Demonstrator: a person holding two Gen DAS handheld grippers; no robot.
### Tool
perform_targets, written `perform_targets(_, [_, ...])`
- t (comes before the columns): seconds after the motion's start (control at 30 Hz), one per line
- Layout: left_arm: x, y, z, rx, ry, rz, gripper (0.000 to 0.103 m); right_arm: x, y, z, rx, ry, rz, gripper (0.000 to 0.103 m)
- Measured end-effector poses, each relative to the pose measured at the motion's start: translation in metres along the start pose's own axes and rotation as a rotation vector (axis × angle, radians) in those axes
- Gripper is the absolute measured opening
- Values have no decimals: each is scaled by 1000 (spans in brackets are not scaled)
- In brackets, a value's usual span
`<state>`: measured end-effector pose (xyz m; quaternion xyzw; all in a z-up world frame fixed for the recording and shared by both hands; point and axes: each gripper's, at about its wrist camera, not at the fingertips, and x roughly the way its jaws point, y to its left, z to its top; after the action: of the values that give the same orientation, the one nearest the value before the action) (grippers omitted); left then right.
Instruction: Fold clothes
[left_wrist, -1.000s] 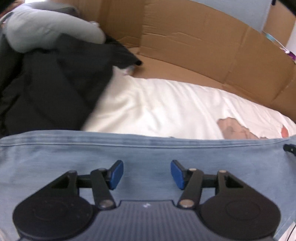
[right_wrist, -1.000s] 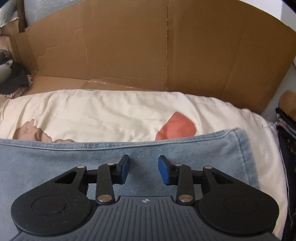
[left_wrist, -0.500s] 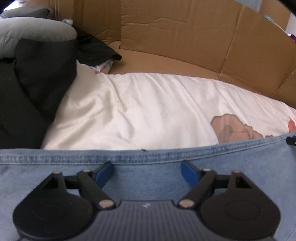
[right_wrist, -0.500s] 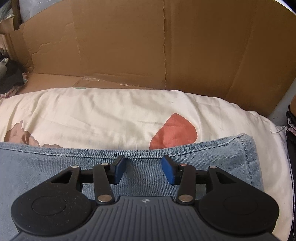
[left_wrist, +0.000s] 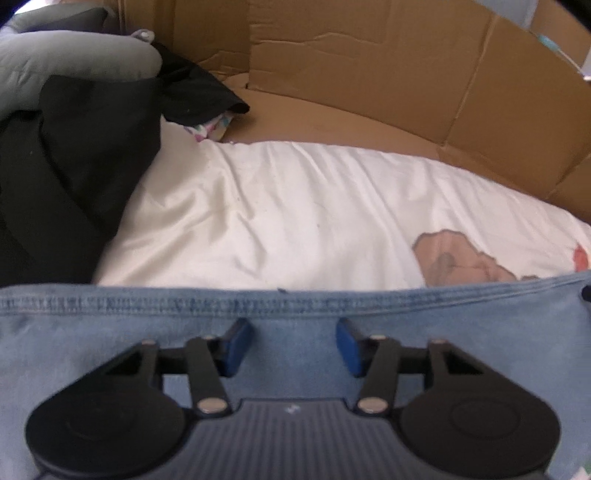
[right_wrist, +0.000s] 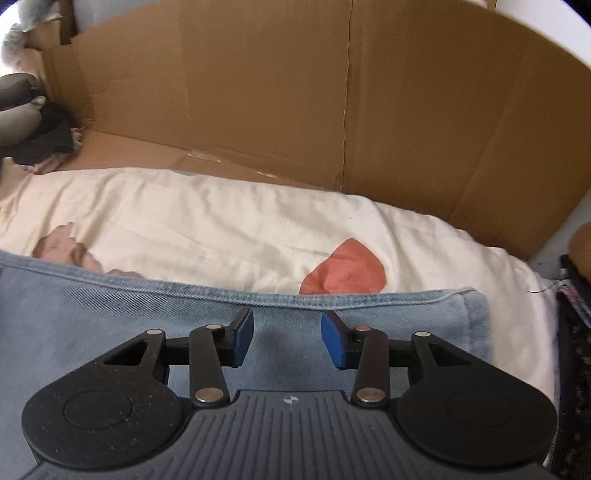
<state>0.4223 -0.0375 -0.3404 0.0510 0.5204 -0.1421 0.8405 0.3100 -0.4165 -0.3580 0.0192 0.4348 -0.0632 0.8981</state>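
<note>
A light blue denim garment (left_wrist: 110, 332) lies spread on a white bedsheet (left_wrist: 295, 206), with its stitched hem running across just beyond both grippers. My left gripper (left_wrist: 294, 345) hovers over the denim close behind the hem. Its jaws are closing, with a clear gap and only flat denim under them. My right gripper (right_wrist: 287, 338) sits over the same denim (right_wrist: 92, 314) near its right corner. Its fingertips almost reach the hem, and its jaws are closing slightly without pressing on anything. The blue pads (right_wrist: 242, 339) stand apart.
A cardboard wall (right_wrist: 295, 92) curves around the far side of the sheet (right_wrist: 221, 221). A pile of black clothes (left_wrist: 55, 166) with a grey garment (left_wrist: 74, 59) on top lies at the left. Dark patterned fabric (right_wrist: 576, 350) borders the right edge.
The left jaws spread wide, then narrowed again, and the denim hem now lies nearer the left fingertips. In the right view the hem has also come closer to the fingertips.
</note>
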Motion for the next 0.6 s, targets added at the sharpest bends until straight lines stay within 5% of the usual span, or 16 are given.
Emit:
perform_targets(0.23, [-13,-34,-25,91,17,-89,52,-35,-8,-27,-4,13,-7,47])
perform_targets(0.6, [-2,-94,-49,210,20,-155,55,-56,-64,-98,52,94,-139,44])
